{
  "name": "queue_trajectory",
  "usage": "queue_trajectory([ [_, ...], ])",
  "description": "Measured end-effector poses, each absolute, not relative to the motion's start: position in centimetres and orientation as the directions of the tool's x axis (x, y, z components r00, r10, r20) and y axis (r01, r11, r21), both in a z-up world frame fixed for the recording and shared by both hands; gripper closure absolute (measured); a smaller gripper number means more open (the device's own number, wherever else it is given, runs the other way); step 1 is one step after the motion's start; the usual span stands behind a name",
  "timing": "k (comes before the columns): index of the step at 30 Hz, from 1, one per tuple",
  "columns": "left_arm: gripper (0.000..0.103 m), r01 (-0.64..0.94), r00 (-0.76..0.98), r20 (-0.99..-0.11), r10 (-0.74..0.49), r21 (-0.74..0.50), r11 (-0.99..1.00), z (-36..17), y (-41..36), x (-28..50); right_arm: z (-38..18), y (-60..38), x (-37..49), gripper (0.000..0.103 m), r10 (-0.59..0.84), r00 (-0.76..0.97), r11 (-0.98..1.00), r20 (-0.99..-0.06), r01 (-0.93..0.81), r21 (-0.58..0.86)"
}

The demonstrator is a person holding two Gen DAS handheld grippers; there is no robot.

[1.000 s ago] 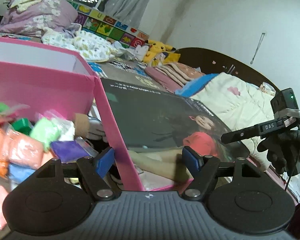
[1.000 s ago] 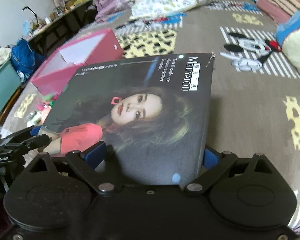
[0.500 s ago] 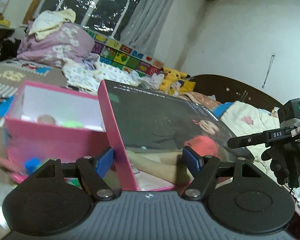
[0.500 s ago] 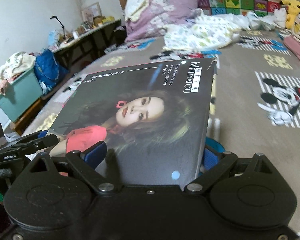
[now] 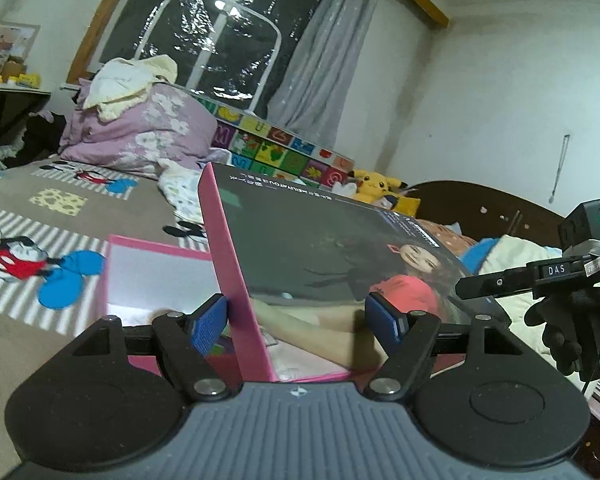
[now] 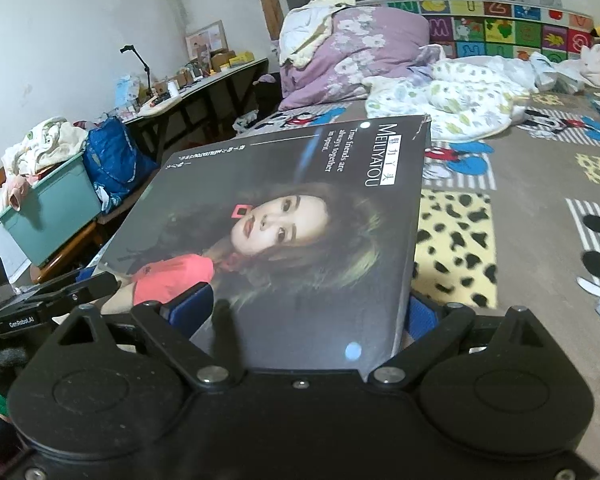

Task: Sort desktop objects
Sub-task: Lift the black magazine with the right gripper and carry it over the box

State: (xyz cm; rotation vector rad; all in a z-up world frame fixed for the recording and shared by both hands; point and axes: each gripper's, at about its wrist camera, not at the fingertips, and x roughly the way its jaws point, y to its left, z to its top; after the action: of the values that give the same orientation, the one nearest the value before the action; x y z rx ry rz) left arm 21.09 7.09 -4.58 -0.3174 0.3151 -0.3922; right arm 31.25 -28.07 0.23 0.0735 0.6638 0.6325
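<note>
Gripping one dark box lid (image 6: 300,216) from both ends.
Left gripper (image 5: 296,320) and right gripper (image 6: 300,316) each clamp its pink rim (portrait side up) above the pink box (image 5: 156,276).

Box lid (image 5: 324,256) tilted above the bed (image 5: 28,320), between left tool (image 5: 296,322) and right tool (image 6: 300,320); open box (image 5: 156,276) on bed left of lid; bedding pile (image 5: 140,132) behind; desk (image 6: 188,96) far left.

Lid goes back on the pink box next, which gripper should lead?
Left, probably: the left gripper grips the lid beside the open pink box; from the right gripper the lid hides it.
</note>
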Motion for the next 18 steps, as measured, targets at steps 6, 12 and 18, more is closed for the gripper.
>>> queue_trajectory([
  [6, 0.029, 0.287, 0.888, -0.242, -0.39, -0.37, 0.883, -5.0, 9.9, 23.1, 0.4, -24.8, 33.8, 0.005, 0.577, 0.608, 0.806, -0.545, -0.532, 0.26],
  [12, 0.028, 0.268, 0.884, -0.259, -0.388, -0.398, 0.877, -5.9, 12.5, 25.2, 0.4, -22.6, 35.5, 0.005, 0.587, 0.608, 0.801, -0.535, -0.534, 0.272],
  [18, 0.028, 0.235, 0.884, -0.277, -0.377, -0.435, 0.87, -6.9, 14.5, 26.6, 0.1, -20.3, 37.1, 0.005, 0.59, 0.606, 0.799, -0.533, -0.536, 0.273],
])
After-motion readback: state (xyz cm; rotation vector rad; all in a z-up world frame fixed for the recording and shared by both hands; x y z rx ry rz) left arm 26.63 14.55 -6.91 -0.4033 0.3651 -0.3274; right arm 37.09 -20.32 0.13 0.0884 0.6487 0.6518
